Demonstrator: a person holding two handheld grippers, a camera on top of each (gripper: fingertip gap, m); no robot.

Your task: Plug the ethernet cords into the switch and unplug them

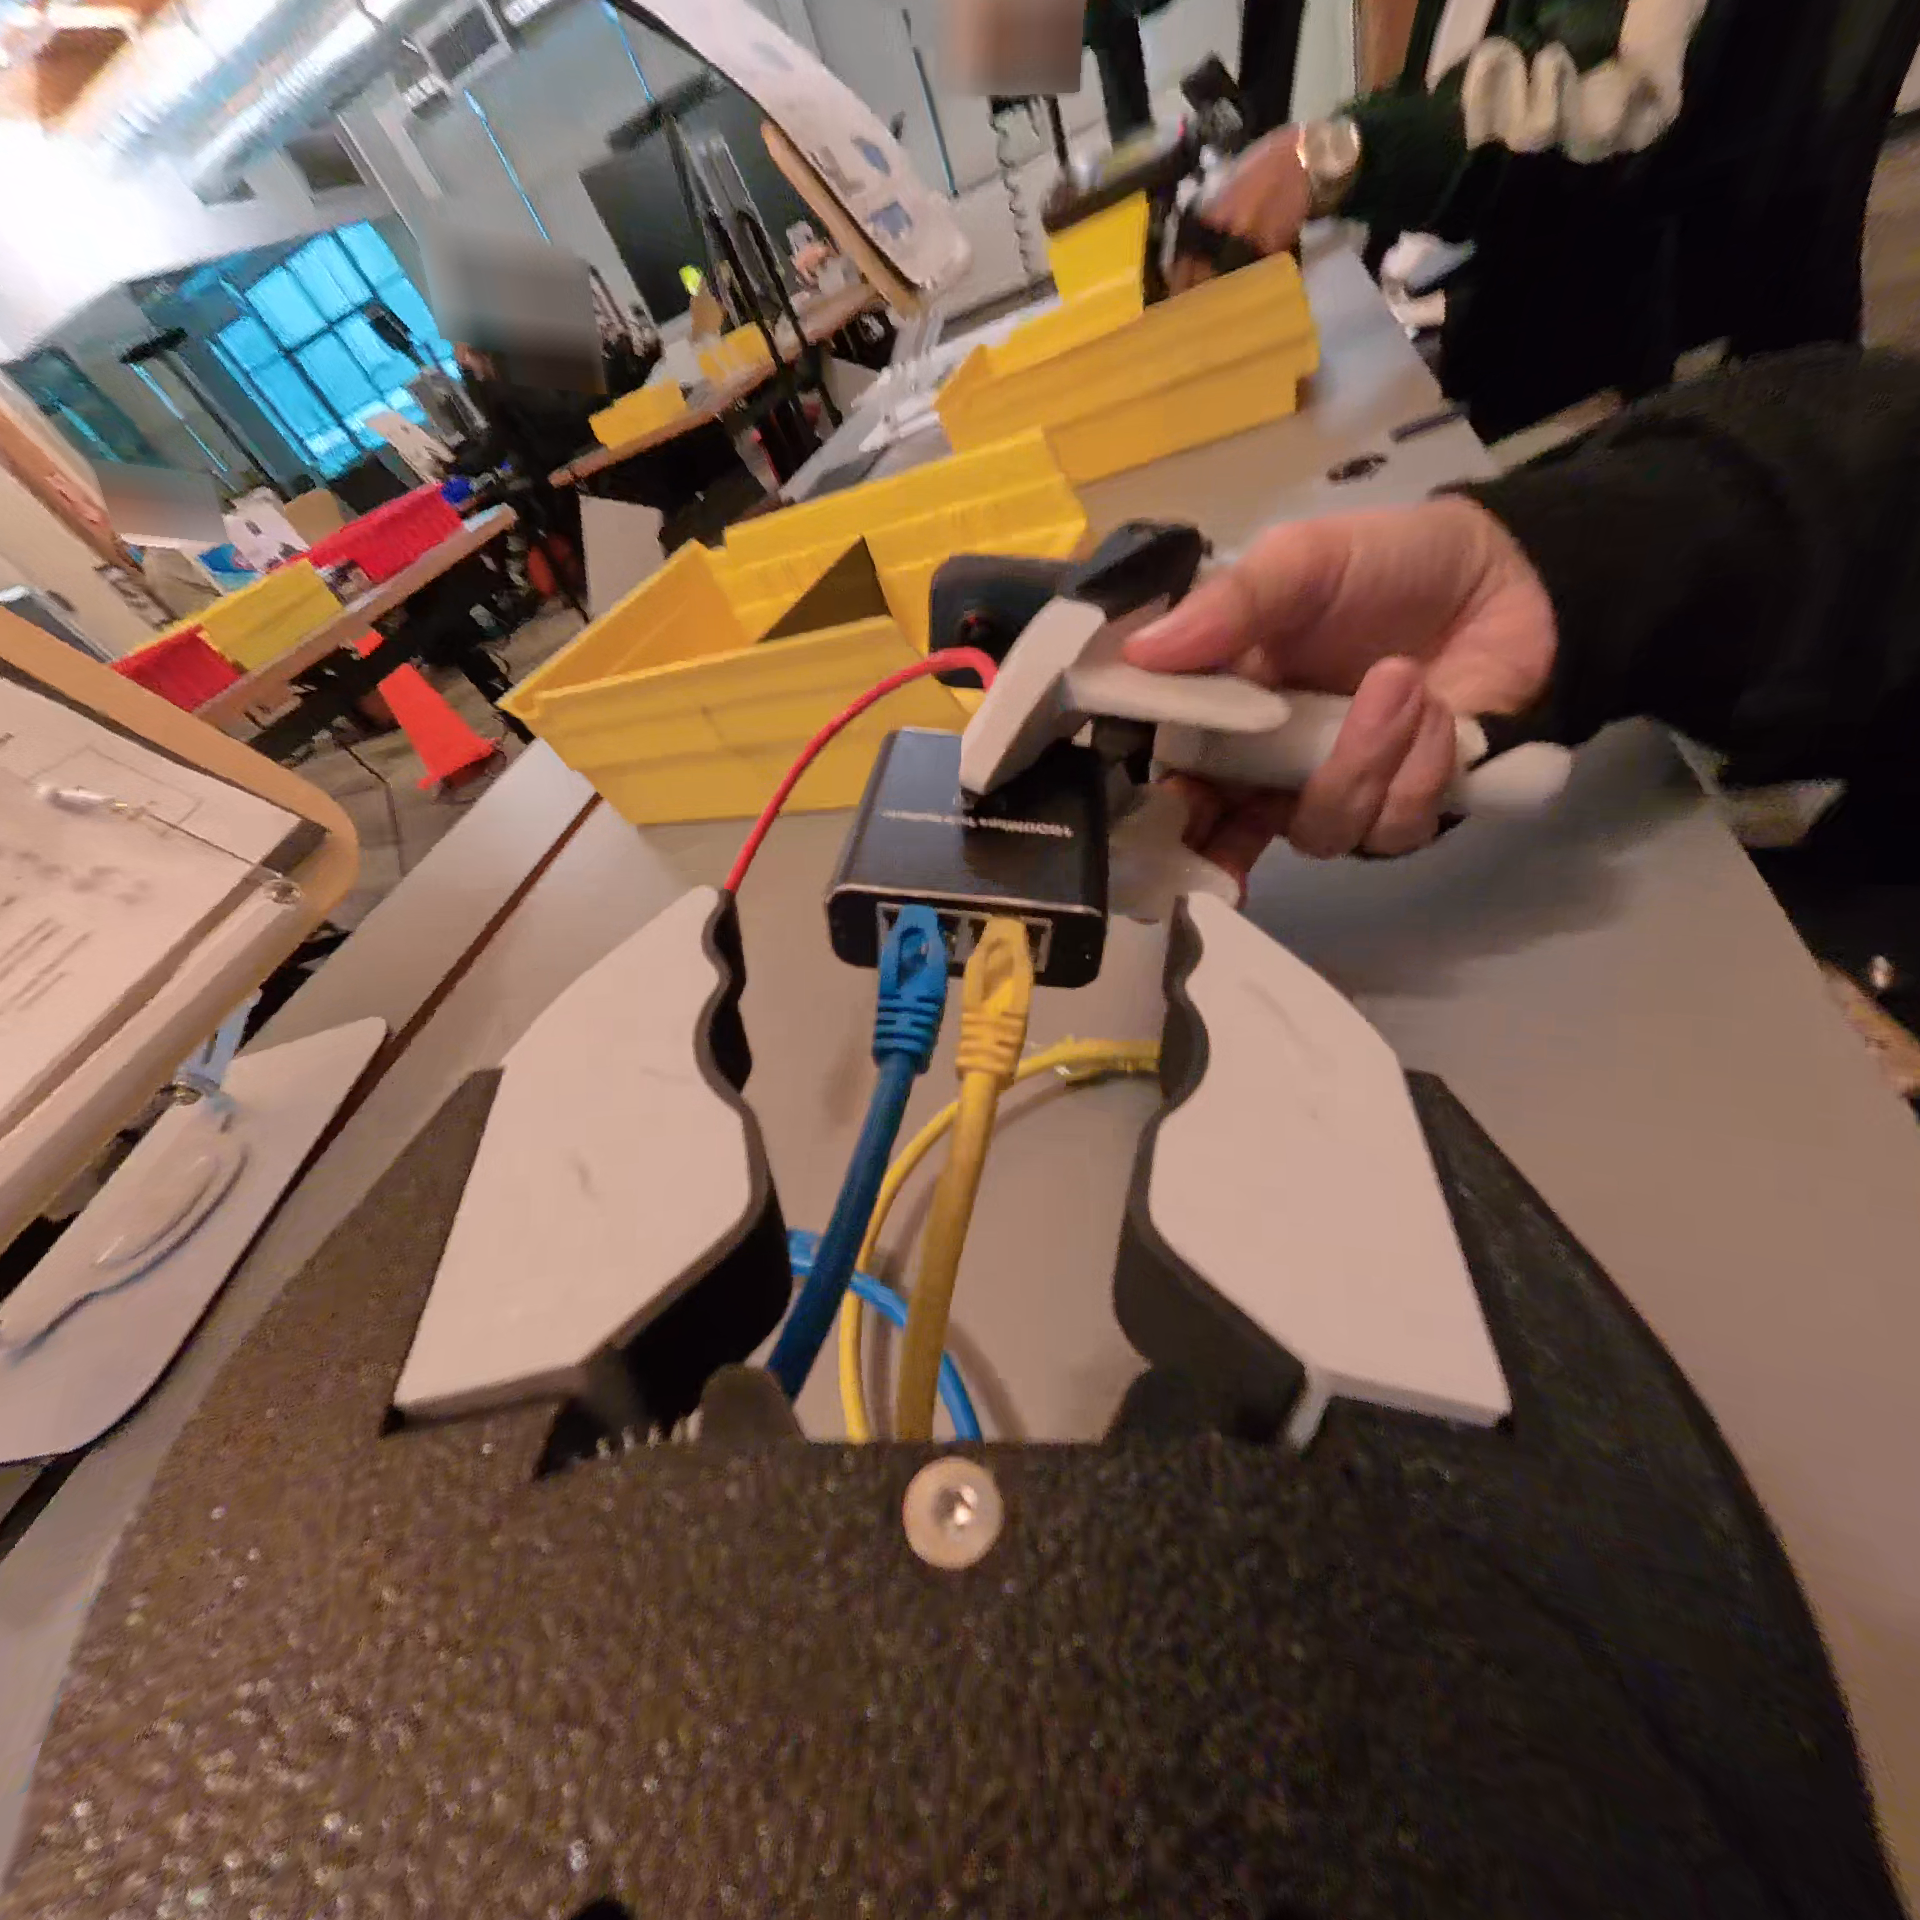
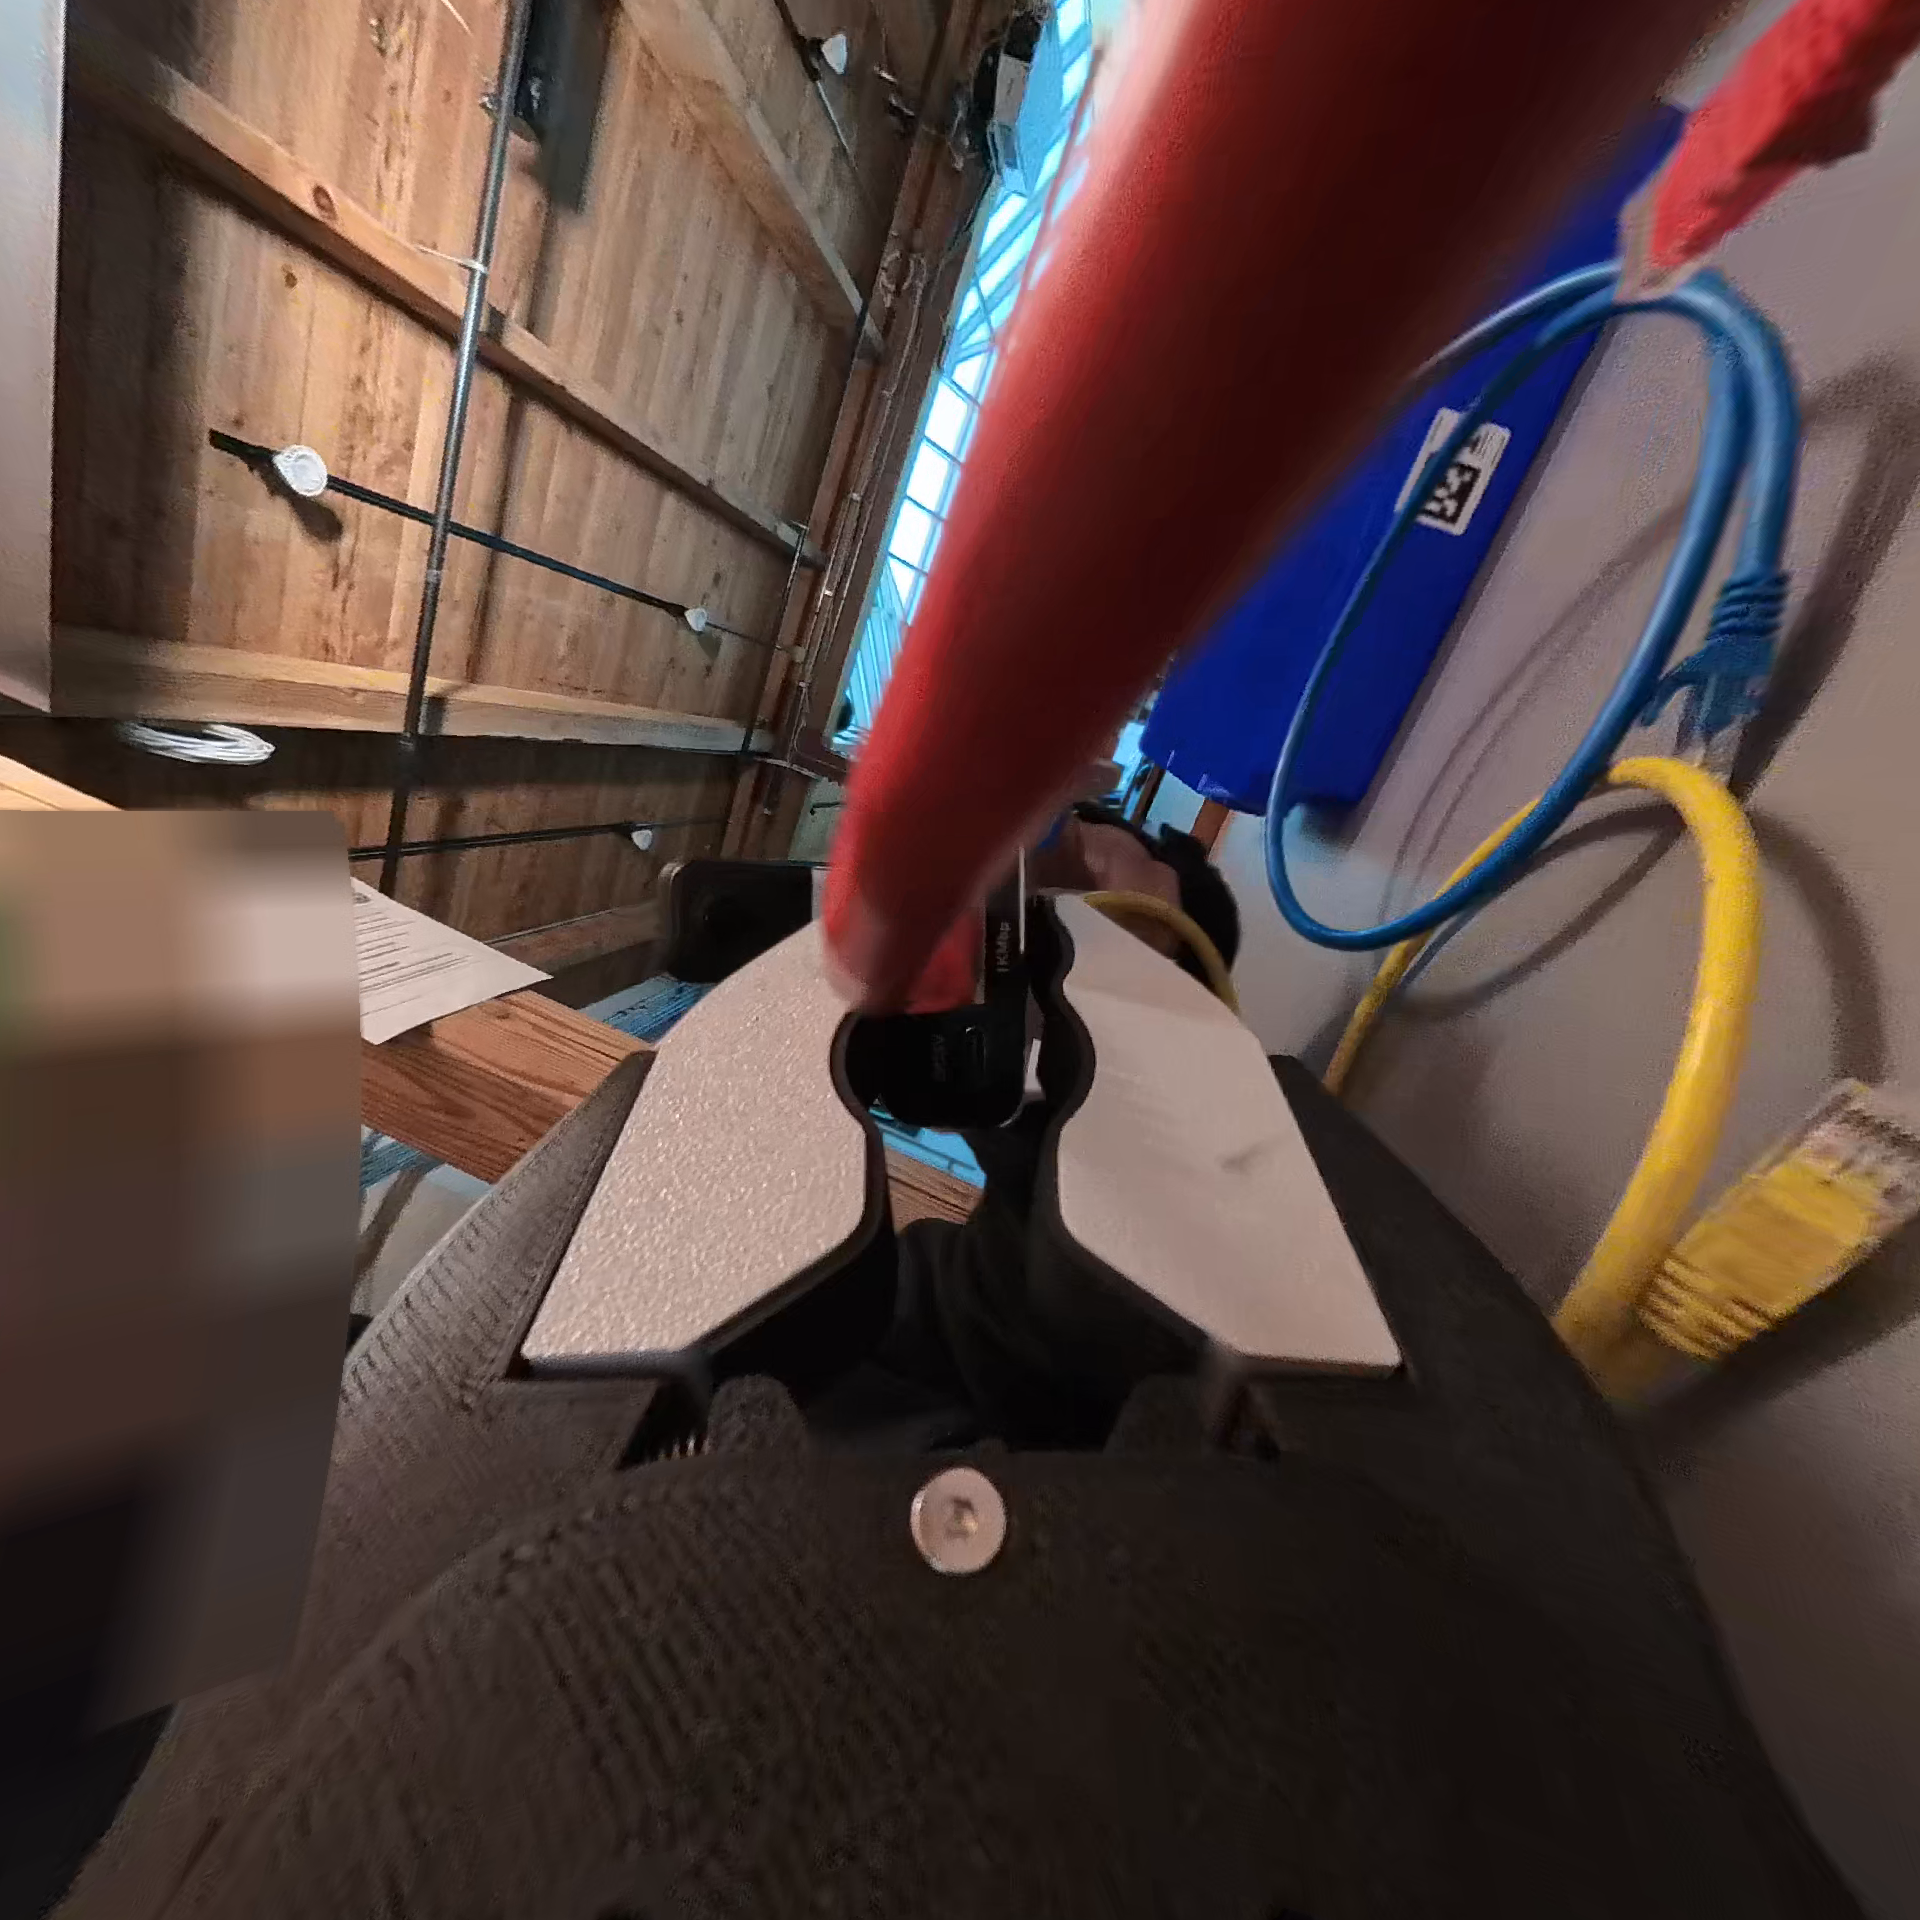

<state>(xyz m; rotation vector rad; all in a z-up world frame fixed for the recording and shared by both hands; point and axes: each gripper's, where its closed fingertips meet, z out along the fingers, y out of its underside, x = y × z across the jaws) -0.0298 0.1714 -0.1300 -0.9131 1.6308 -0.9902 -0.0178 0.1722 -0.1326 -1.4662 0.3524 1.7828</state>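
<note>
The black switch (image 1: 977, 831) lies on the grey table (image 1: 1558, 1039). A blue cord (image 1: 909, 987) and a yellow cord (image 1: 992, 997) are plugged into its near face. My left gripper (image 1: 956, 920) is open, its fingers spread either side of the two plugs, touching neither. My right gripper (image 1: 1013, 748), held by a hand, is shut on the switch (image 2: 940, 1070) from the far side; its own view shows it (image 2: 951, 1003) too. A red cord (image 1: 831, 748) runs from behind the switch to my left fingertip. Loose red (image 2: 1766, 114), blue (image 2: 1725, 644) and yellow (image 2: 1766, 1226) plugs show on the table.
Yellow bins (image 1: 727, 707) stand just behind the switch. A wooden stand with a paper sheet (image 1: 125, 883) is at the left edge. A blue bin (image 2: 1403, 582) sits beyond the cord loops. Another person with a gripper (image 1: 1278, 177) works at the far end.
</note>
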